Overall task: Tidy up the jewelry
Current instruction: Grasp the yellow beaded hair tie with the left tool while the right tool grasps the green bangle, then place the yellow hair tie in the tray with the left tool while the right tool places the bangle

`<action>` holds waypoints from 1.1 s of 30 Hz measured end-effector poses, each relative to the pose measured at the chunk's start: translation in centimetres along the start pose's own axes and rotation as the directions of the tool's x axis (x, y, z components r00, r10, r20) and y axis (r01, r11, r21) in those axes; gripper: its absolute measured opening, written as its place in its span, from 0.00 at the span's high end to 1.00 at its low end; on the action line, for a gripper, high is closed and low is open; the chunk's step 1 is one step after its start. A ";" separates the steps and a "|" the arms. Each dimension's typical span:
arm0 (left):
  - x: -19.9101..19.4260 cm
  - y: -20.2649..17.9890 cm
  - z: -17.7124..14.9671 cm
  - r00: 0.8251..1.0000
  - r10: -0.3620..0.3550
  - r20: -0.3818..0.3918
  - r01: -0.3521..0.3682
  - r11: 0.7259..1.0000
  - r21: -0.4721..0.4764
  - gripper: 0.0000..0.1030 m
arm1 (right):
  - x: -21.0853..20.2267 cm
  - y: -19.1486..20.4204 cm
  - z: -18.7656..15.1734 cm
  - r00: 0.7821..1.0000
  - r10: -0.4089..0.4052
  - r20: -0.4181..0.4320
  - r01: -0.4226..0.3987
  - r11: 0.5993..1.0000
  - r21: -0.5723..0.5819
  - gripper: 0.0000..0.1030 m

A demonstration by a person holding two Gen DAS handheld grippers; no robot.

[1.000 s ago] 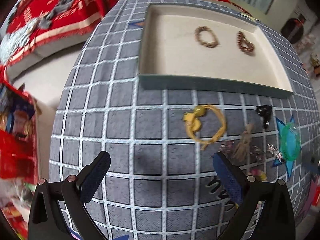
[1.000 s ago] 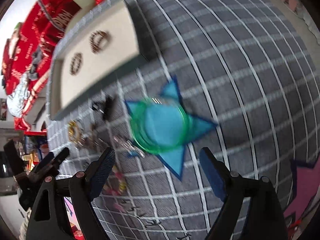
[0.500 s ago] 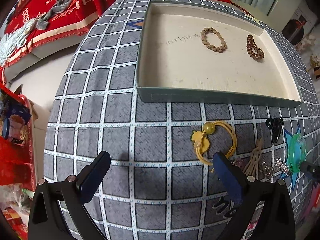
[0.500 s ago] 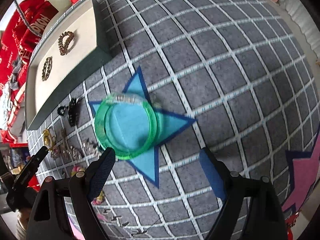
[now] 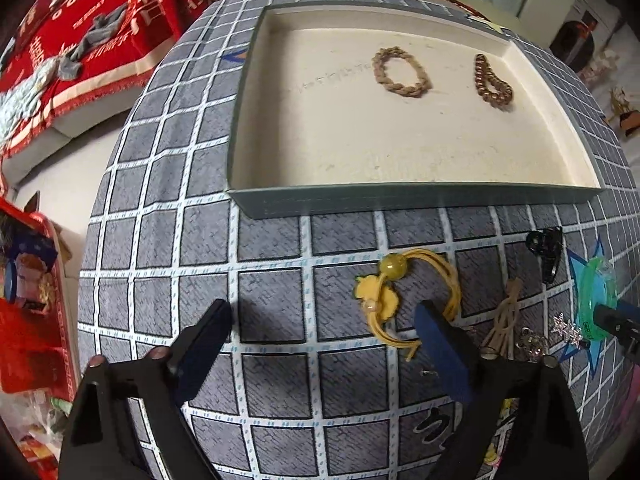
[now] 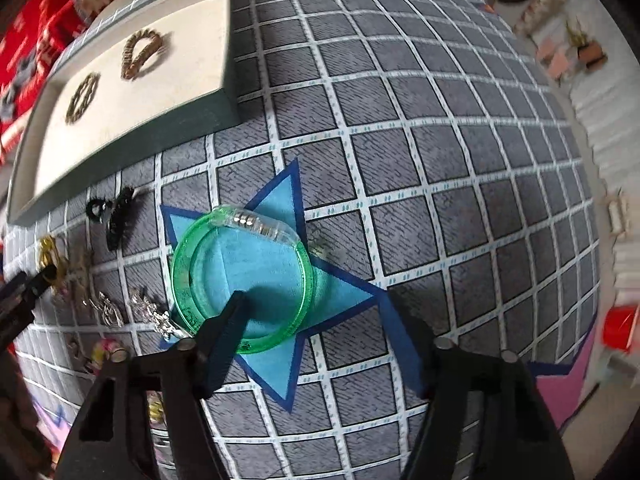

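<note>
Green bangle: flat on blue star patch, bench | judged light, rigid, slick plastic; rim wall to be pinched | right hand-held gripper: closing, rim between jaws, unpinched | left hand-held gripper: spread, closing slightly, empty, beside yellow hair tie.

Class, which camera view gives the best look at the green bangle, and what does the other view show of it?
The right wrist view: the green bangle lies whole and large on the blue star. The left wrist view shows it only small, edge-on, at the far right.
</note>
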State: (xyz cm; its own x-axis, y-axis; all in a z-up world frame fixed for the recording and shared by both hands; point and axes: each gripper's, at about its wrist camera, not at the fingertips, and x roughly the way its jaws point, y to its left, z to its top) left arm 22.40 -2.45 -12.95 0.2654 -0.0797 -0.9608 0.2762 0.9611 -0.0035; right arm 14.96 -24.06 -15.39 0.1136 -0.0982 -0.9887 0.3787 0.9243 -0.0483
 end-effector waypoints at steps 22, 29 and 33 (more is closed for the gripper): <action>-4.9 -3.7 -1.2 0.986 -0.148 0.075 0.146 0.989 0.038 0.64 | -5.1 -5.0 1.0 0.988 0.146 0.039 -0.148 0.987 0.055 0.93; -8.0 -1.7 -0.1 0.972 -0.188 0.143 0.184 0.982 0.036 0.64 | -8.8 -5.9 2.8 0.971 0.219 0.100 -0.223 0.974 0.033 0.93; -9.0 -1.6 1.4 0.964 -0.202 0.175 0.200 0.979 0.027 0.64 | -10.7 -4.8 4.7 0.955 0.267 0.132 -0.269 0.963 -0.001 0.93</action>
State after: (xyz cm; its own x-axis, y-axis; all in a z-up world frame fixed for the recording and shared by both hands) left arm 20.89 -3.61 -3.88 0.3617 -0.3172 -0.8767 0.3489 0.9181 -0.1882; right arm 16.21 -29.19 -3.92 0.3307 0.1043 -0.9379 0.3332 0.9170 0.2194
